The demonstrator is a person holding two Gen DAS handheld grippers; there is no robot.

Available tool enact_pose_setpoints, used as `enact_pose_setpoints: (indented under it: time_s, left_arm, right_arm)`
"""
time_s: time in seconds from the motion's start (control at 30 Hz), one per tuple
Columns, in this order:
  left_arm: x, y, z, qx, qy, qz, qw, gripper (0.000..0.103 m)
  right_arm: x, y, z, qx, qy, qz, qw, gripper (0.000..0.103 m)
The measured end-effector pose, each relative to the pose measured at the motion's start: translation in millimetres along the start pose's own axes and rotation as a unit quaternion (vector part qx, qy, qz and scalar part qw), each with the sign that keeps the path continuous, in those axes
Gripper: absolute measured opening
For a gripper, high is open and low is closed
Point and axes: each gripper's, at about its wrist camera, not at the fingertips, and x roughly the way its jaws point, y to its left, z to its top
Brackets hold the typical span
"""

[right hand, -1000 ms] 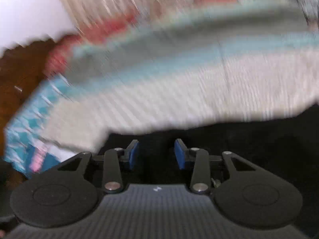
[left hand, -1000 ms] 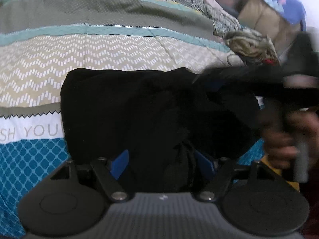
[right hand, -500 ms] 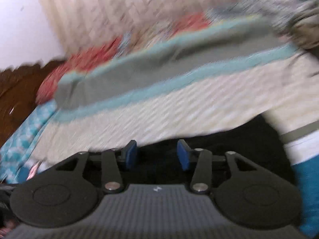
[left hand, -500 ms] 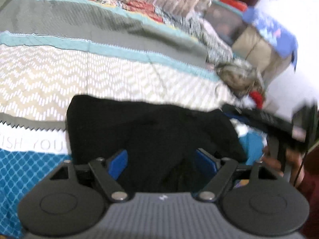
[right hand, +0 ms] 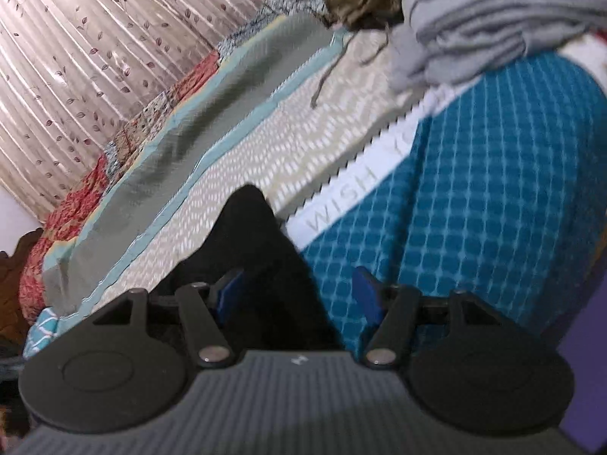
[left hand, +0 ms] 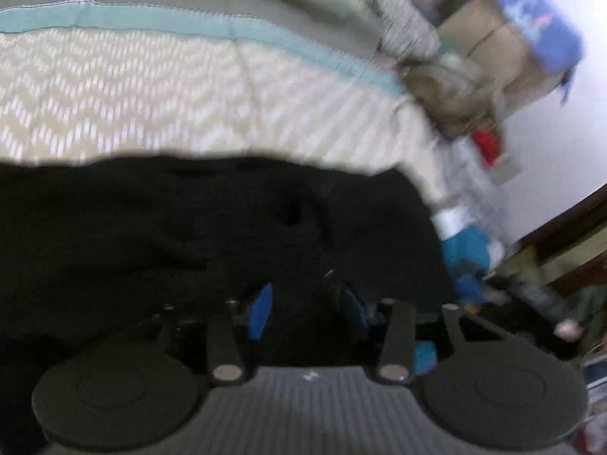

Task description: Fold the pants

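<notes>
The black pants (left hand: 189, 227) lie on the patterned bedspread (left hand: 151, 87) and fill the lower half of the left wrist view. My left gripper (left hand: 307, 309) sits low over the pants, its blue pads (left hand: 260, 311) a moderate gap apart with black cloth between them; the view is blurred. In the right wrist view an edge of the pants (right hand: 254, 250) runs up between the pads. My right gripper (right hand: 297, 299) is open wide, with cloth against the left pad (right hand: 227, 292) and blue bedspread (right hand: 474, 208) behind the right pad.
A heap of grey striped and other clothes (right hand: 474, 19) lies at the far side of the bed. A pleated curtain (right hand: 95, 57) hangs behind. A cardboard box (left hand: 493, 45) under blue cloth stands beyond the bed's right edge.
The left gripper's jaws have narrowed and it has moved closer over the pants. The right gripper has opened wider and swung toward the blue part of the bedspread.
</notes>
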Motion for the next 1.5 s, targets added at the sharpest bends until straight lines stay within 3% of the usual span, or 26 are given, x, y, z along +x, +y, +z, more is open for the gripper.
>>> enact_pose_setpoints:
  time_s: [0.1,0.13,0.17,0.2,0.27,0.4,0.47,0.53,0.67,0.7,0.73,0.77,0.8,0.83,0.87,0.93,1.0,1.1,1.17,1.27,1.33,1.5]
  left_arm:
    - [0,-9,-4,0.022,0.000,0.024,0.9995,0.038]
    - [-1,-11,-3,0.024,0.005,0.030,0.9993,0.038]
    - [-3,-12,-1,0.023,0.008,0.034,0.9991,0.038]
    - [-4,-14,0,0.021,0.009,0.037,0.9990,0.038]
    - [-16,-18,7,0.010,0.010,0.029,0.9995,0.041]
    - [-52,-32,33,-0.001,-0.036,-0.017,0.9992,0.056]
    - [-65,-49,47,0.015,-0.050,-0.031,0.9982,0.080]
    - [-71,-69,59,0.041,-0.053,-0.032,0.9972,0.091]
    - [-59,-98,75,0.087,-0.022,0.000,0.9960,0.096]
    - [-54,-102,76,0.094,-0.010,0.013,0.9954,0.096]
    - [-50,-101,76,0.100,-0.002,0.030,0.9946,0.087]
    - [-47,-99,76,0.102,0.006,0.047,0.9937,0.055]
    - [-46,-95,76,0.098,0.015,0.054,0.9936,0.037]
    - [-50,-88,75,0.088,0.014,0.059,0.9943,0.026]
    - [-59,-79,74,0.078,0.002,0.053,0.9955,0.023]
    - [-79,-64,69,0.071,-0.022,0.048,0.9961,0.022]
    - [-99,-42,63,0.054,-0.036,0.043,0.9969,0.022]
    - [-124,-5,53,0.013,-0.047,0.045,0.9978,0.022]
    - [-137,20,45,-0.014,-0.055,0.040,0.9976,0.022]
    - [-146,51,28,-0.042,-0.063,0.040,0.9963,0.022]
    - [-141,72,16,-0.067,-0.059,0.043,0.9951,0.022]
    - [-105,123,-11,-0.122,-0.034,0.079,0.9888,0.028]
  right_arm:
    - [5,0,-3,0.004,0.015,0.013,1.000,0.066]
    - [5,3,-5,-0.004,0.014,0.012,1.000,0.062]
    - [2,12,-5,-0.018,0.021,0.014,1.000,0.051]
    - [1,20,-5,-0.032,0.039,0.024,0.998,0.024]
    - [-7,38,-5,-0.061,0.033,0.019,0.997,0.022]
    - [-34,74,1,-0.099,0.011,0.074,0.992,0.019]
    - [-41,104,-2,-0.141,0.006,0.089,0.986,0.019]
    - [-42,135,-10,-0.182,0.009,0.106,0.978,0.019]
    - [-30,181,-32,-0.250,0.024,0.124,0.960,0.019]
    - [-30,191,-38,-0.268,0.024,0.127,0.955,0.019]
    - [-29,198,-41,-0.281,0.026,0.132,0.950,0.019]
    - [-30,207,-45,-0.294,0.030,0.141,0.945,0.019]
    - [-30,214,-48,-0.304,0.034,0.149,0.940,0.018]
    - [-30,221,-50,-0.316,0.035,0.156,0.935,0.018]
    - [-30,224,-52,-0.327,0.035,0.156,0.931,0.018]
    - [-33,232,-56,-0.343,0.032,0.168,0.924,0.021]
    - [-35,239,-56,-0.343,0.036,0.207,0.916,0.028]
    - [-38,243,-64,-0.355,0.046,0.242,0.902,0.057]
    - [-30,243,-72,-0.366,0.073,0.241,0.896,0.057]
    - [-8,238,-82,-0.338,0.157,0.262,0.890,0.057]
    - [6,233,-90,-0.308,0.208,0.271,0.888,0.057]
    - [30,229,-124,-0.276,0.317,0.274,0.865,0.056]
